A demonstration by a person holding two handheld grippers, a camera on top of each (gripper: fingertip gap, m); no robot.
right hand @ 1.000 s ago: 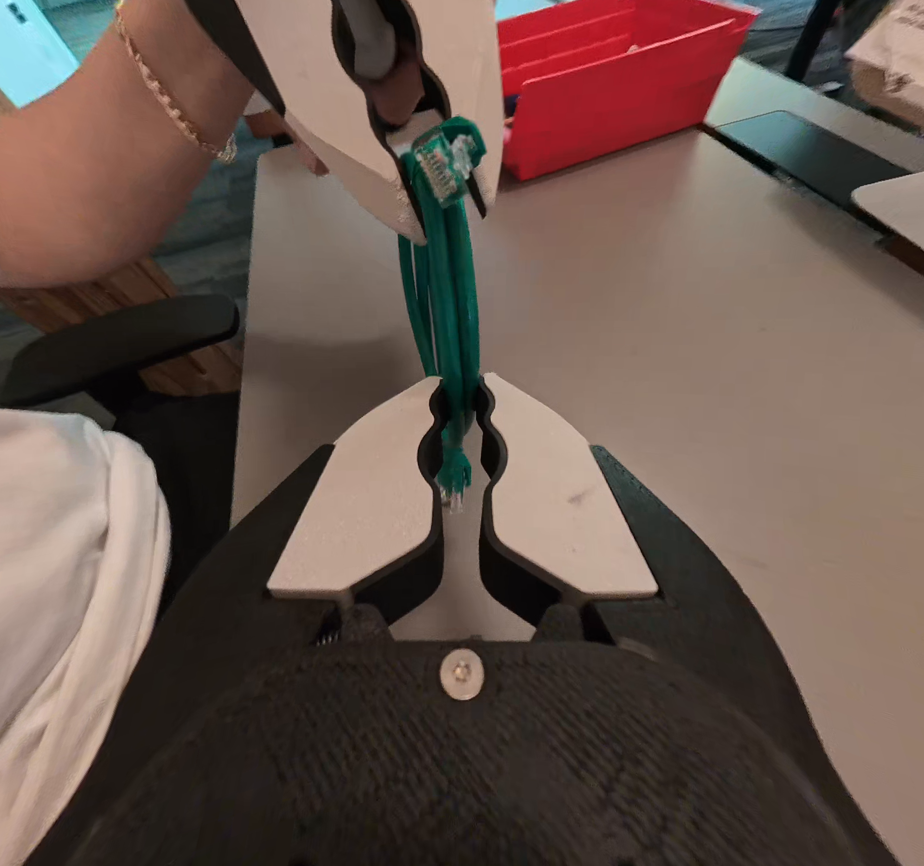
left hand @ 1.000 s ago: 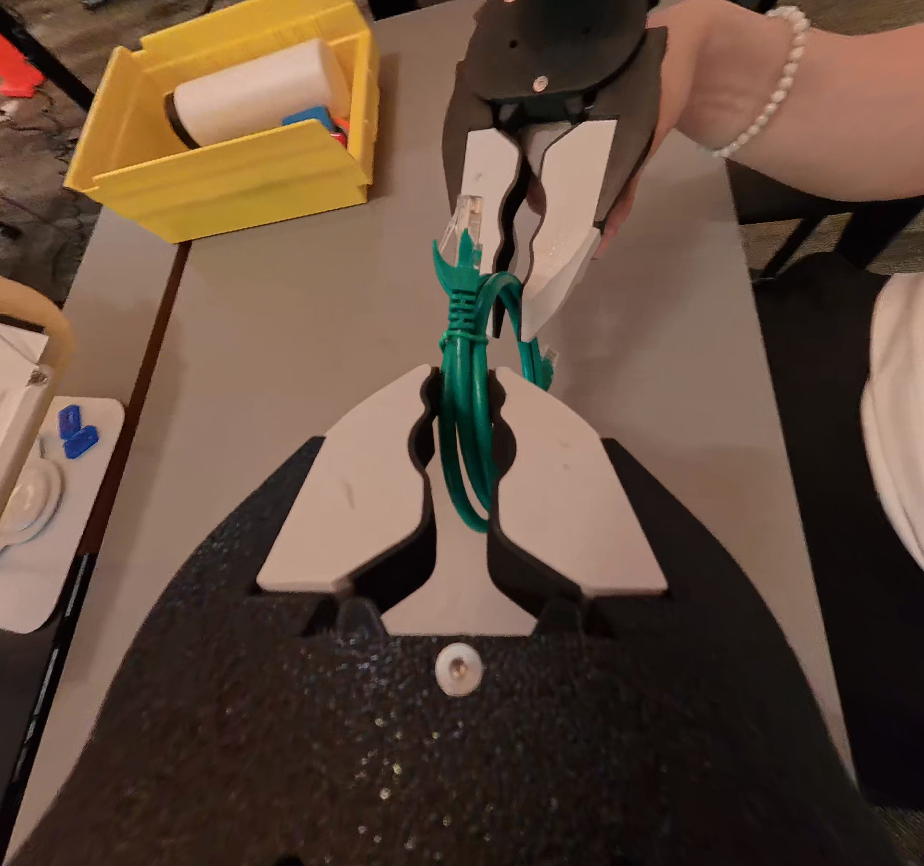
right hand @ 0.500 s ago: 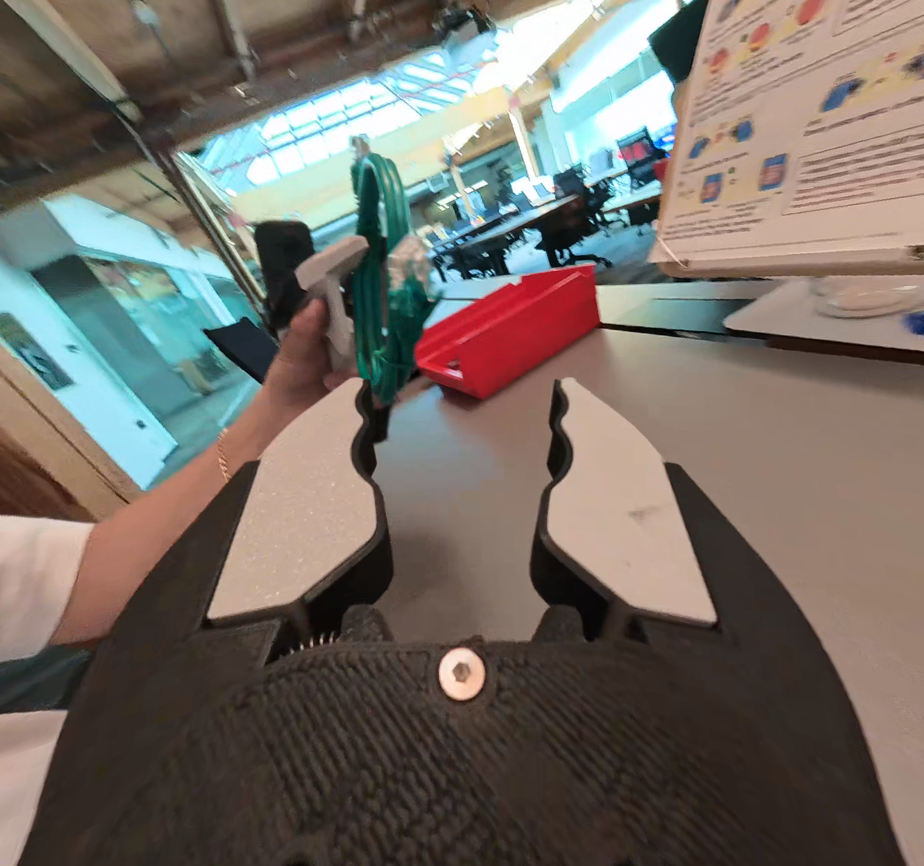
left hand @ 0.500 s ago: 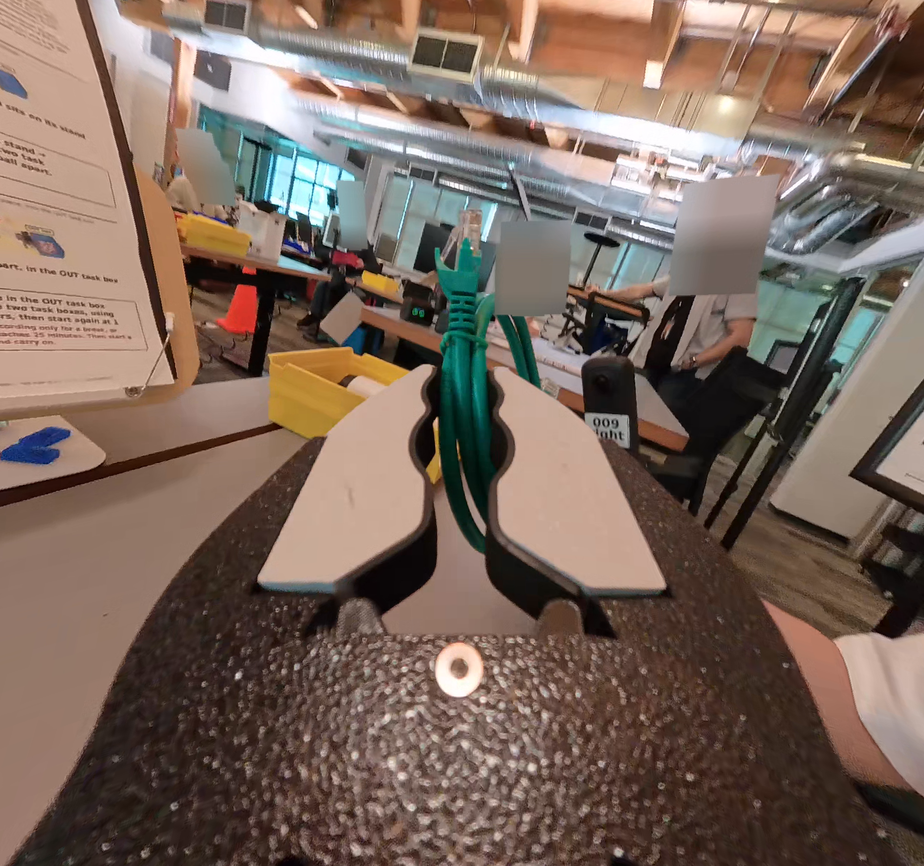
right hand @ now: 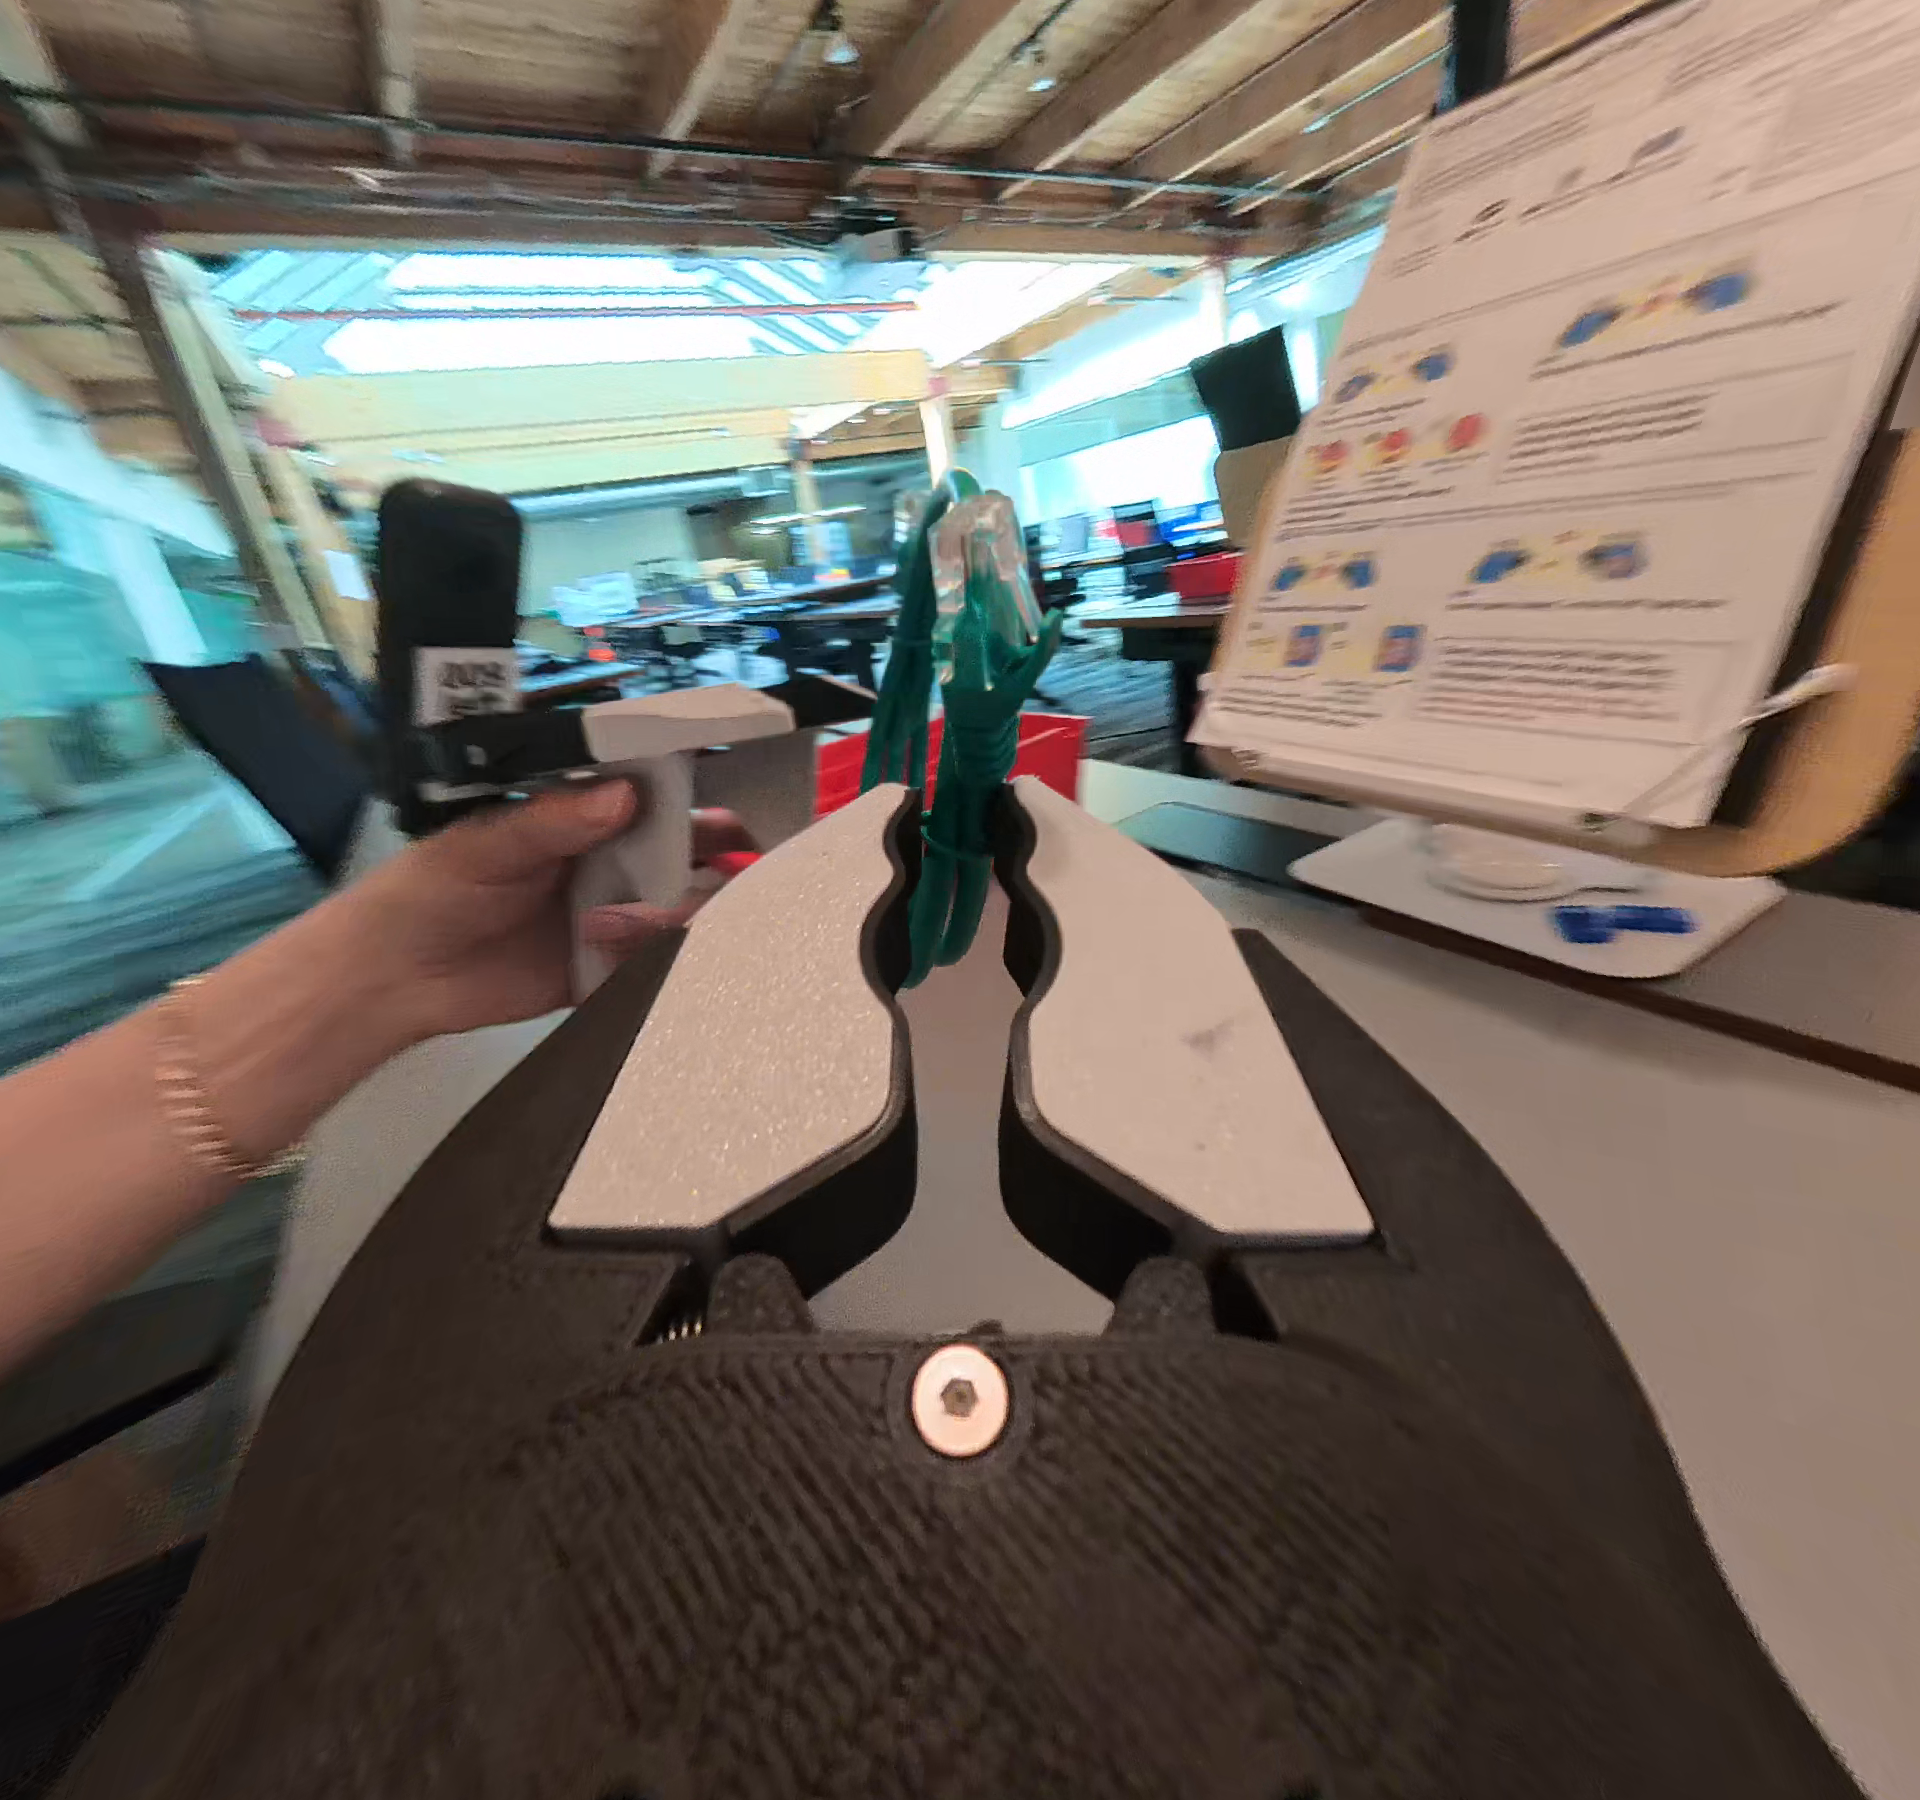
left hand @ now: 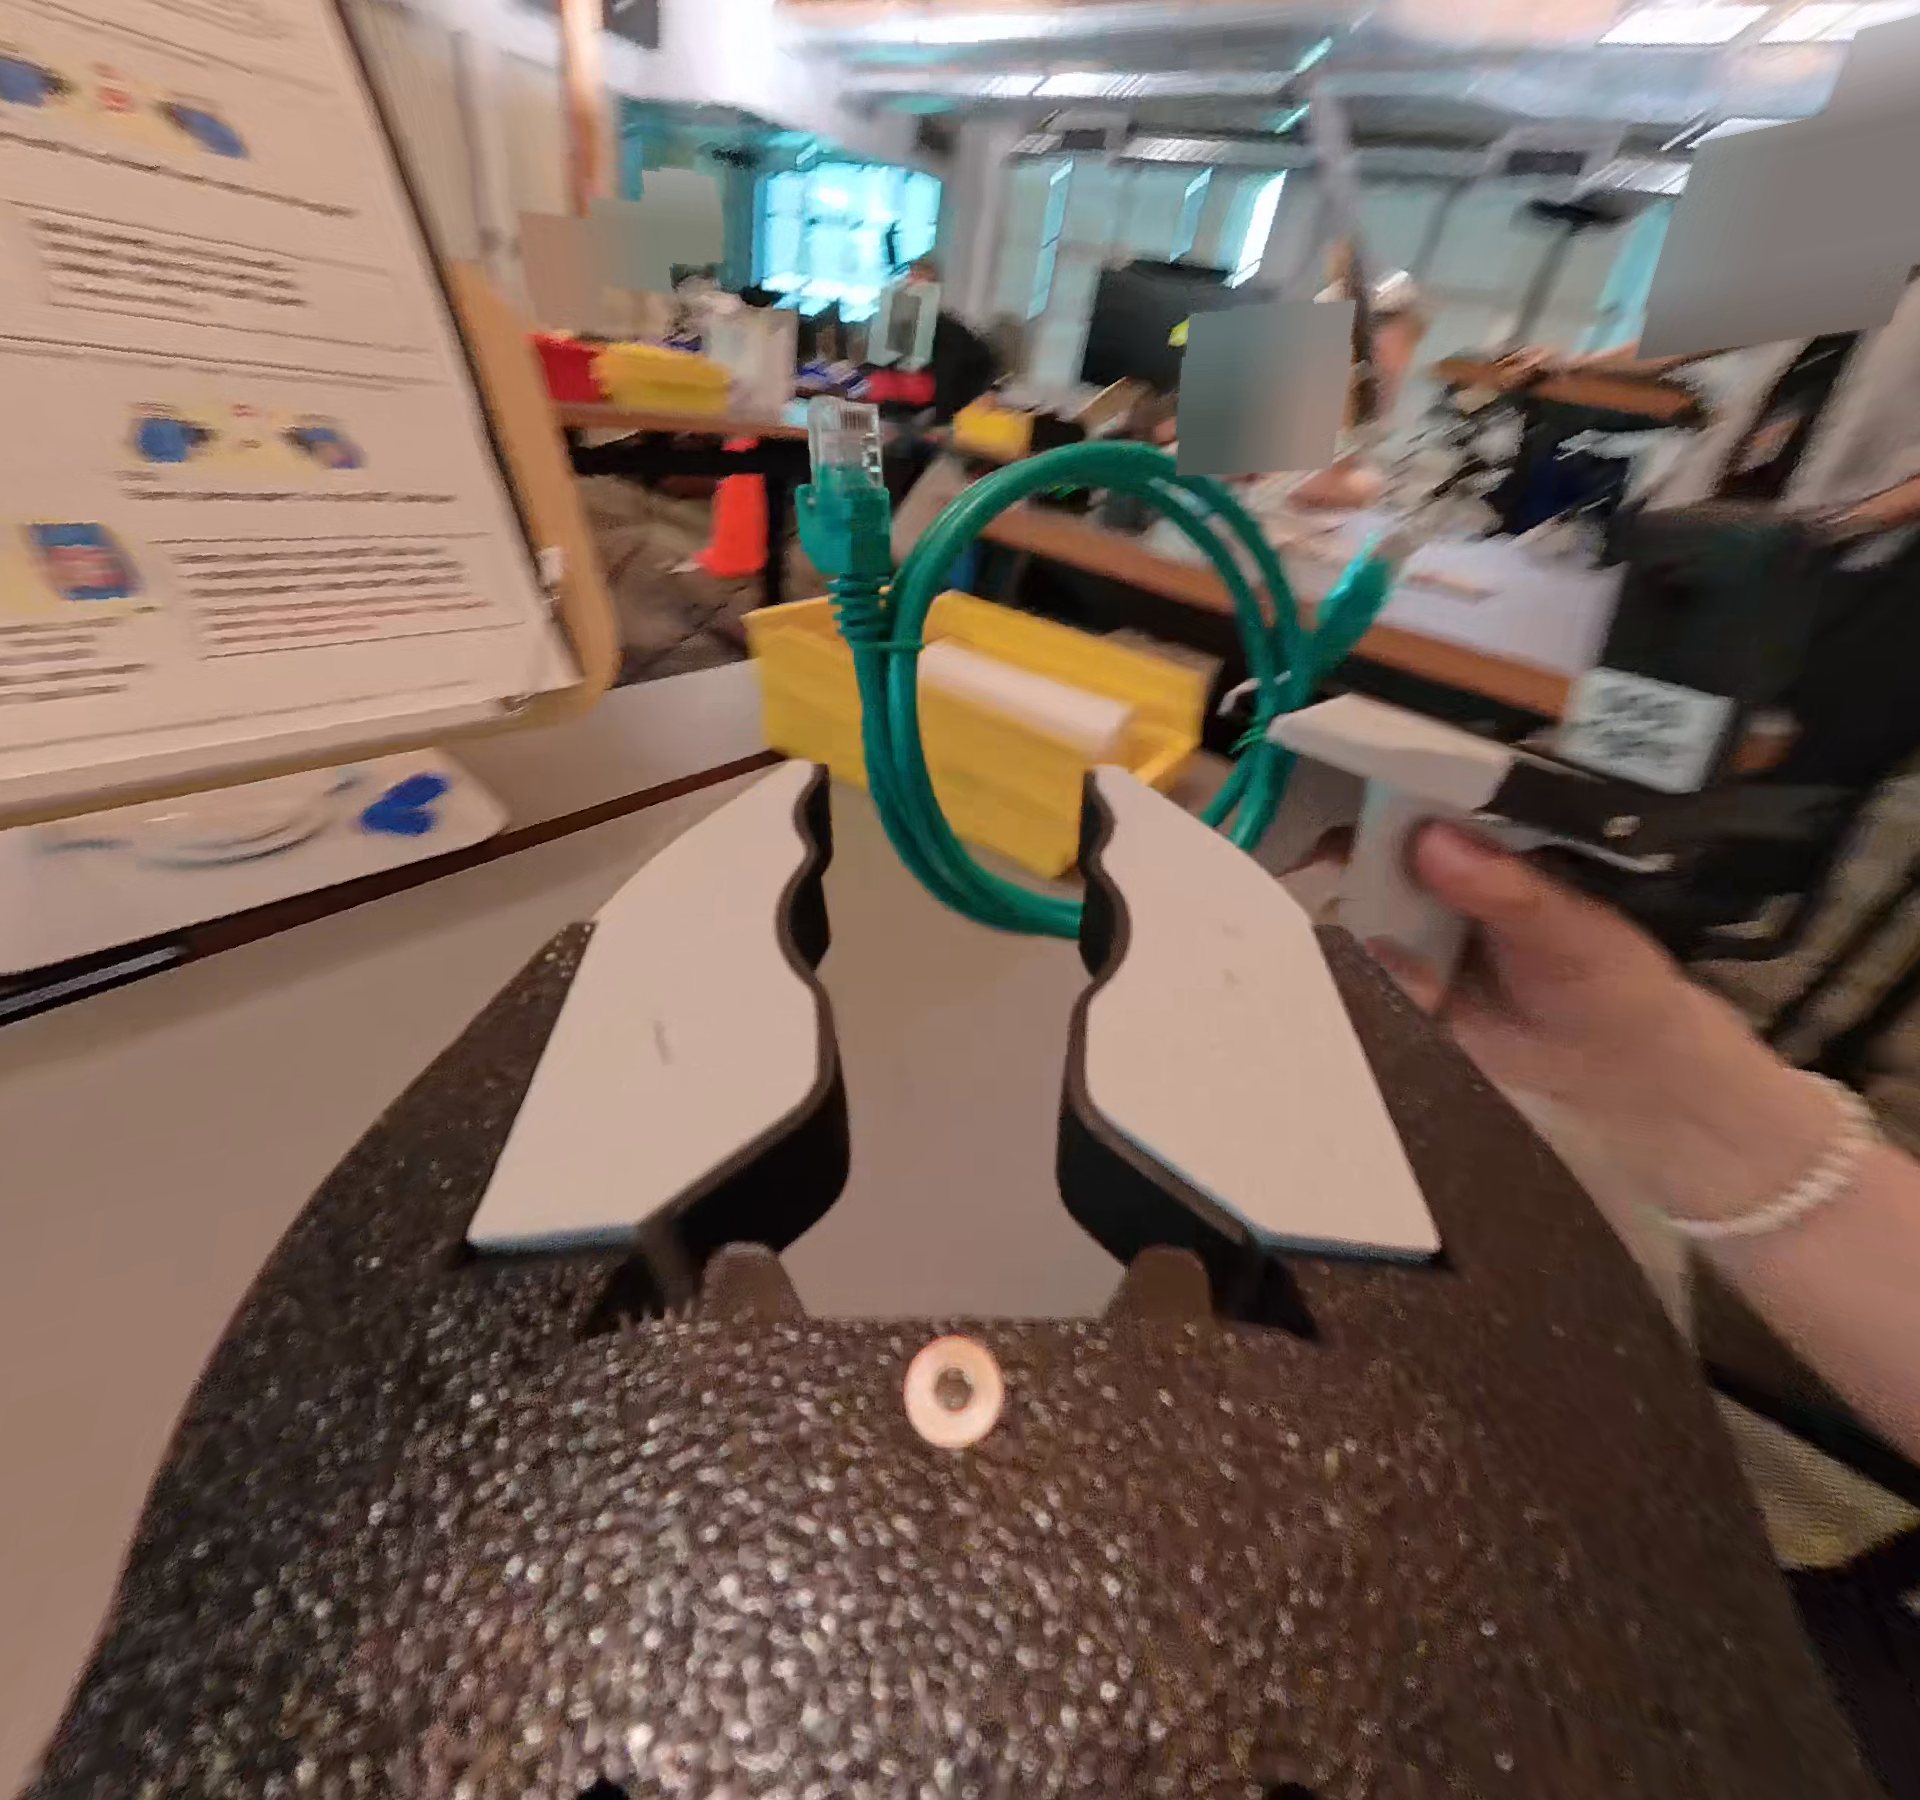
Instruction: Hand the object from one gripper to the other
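A coiled green network cable (left hand: 881, 742) with clear plugs is held up above the table. My right gripper (right hand: 961, 794) is shut on it, both pads pressed on the tied bundle (right hand: 961, 774). In the left wrist view the right gripper (left hand: 1283, 727) grips the coil's far side. My left gripper (left hand: 956, 776) is open. The coil's lower loop hangs between its fingers, close to the right finger (left hand: 1195, 1002) and clear of the left one. The left gripper (right hand: 769, 711) shows from the side in the right wrist view, just left of the cable.
A yellow bin (left hand: 1039, 774) with a white roll (left hand: 1018, 701) stands on the grey table (left hand: 312, 1075) behind the cable. A red bin (right hand: 1049, 742) is farther back. An instruction board (right hand: 1610, 503) stands on a white tray (right hand: 1621, 919). Hands (left hand: 1558, 971) hold both grippers.
Half a second ago my left gripper was shut on the cable and my right was open. Now my right has closed on the cable and my left has opened off it.
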